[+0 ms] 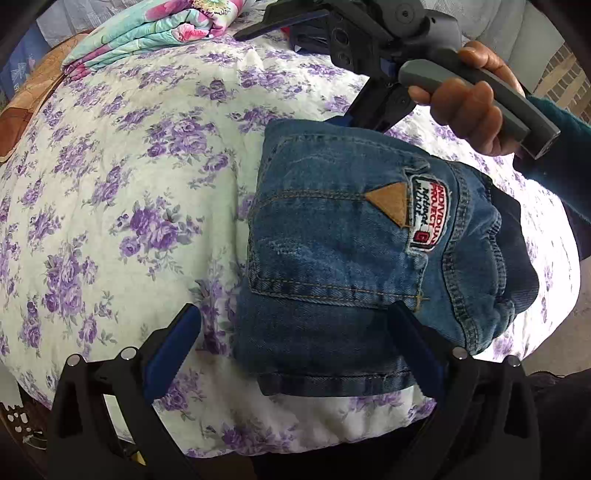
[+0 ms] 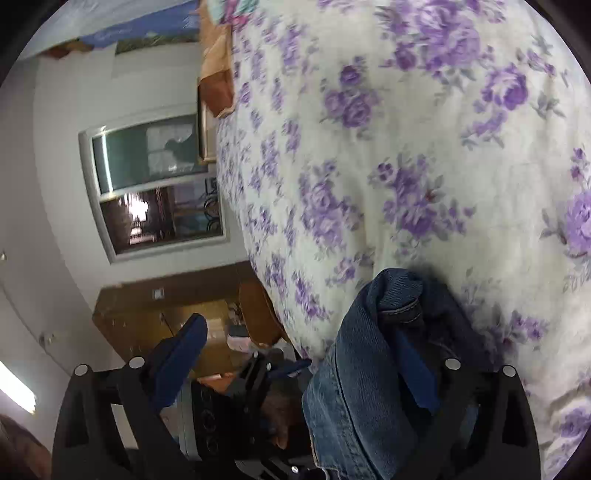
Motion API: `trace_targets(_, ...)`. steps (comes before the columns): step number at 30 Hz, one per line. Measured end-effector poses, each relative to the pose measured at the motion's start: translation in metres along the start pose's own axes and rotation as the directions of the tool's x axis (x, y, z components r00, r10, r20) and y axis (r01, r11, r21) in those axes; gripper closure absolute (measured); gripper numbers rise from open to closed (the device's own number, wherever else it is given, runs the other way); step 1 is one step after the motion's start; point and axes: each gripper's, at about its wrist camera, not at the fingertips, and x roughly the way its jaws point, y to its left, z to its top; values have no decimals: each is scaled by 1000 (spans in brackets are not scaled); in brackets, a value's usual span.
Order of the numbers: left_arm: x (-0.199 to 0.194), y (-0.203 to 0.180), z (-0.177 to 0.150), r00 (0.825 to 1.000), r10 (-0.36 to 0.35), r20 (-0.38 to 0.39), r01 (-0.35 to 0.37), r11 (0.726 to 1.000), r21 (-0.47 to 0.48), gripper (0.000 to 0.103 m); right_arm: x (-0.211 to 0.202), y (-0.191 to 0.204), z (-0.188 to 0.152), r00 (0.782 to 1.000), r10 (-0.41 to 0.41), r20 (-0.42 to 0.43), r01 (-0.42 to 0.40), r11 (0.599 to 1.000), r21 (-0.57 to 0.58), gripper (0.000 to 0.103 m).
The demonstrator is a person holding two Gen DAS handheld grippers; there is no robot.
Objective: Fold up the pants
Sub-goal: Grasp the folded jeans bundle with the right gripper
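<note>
A pair of blue denim pants [image 1: 351,251] lies folded into a compact bundle on the floral bed cover [image 1: 122,177], back pocket and a red-and-white label facing up. My left gripper [image 1: 295,343] is open, its jaws spread wide; the near edge of the bundle lies between them and the right finger [image 1: 417,343] rests on the denim. My right gripper [image 2: 299,350] is open; denim [image 2: 369,369] drapes between its fingers against the right finger [image 2: 413,362]. The right gripper also shows in the left wrist view [image 1: 354,122] at the bundle's far edge, held by a hand.
A folded turquoise and pink floral blanket [image 1: 147,33] lies at the far end of the bed. An orange-brown cloth [image 1: 29,96] sits at the far left edge. Beyond the bed's side, the right wrist view shows a window [image 2: 155,184] and a wooden cabinet [image 2: 177,314].
</note>
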Motion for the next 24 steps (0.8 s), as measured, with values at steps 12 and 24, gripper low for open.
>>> trace_targets(12,2,-9,6,997,77,0,-76,996,50,4,-18,15,15,985,-116,129,130,986,-103,36)
trace_targets(24,2,-26,12,990,138,-1,-137,983,122,4,-22,72,-56,974,160,163,-119,964,-237,10)
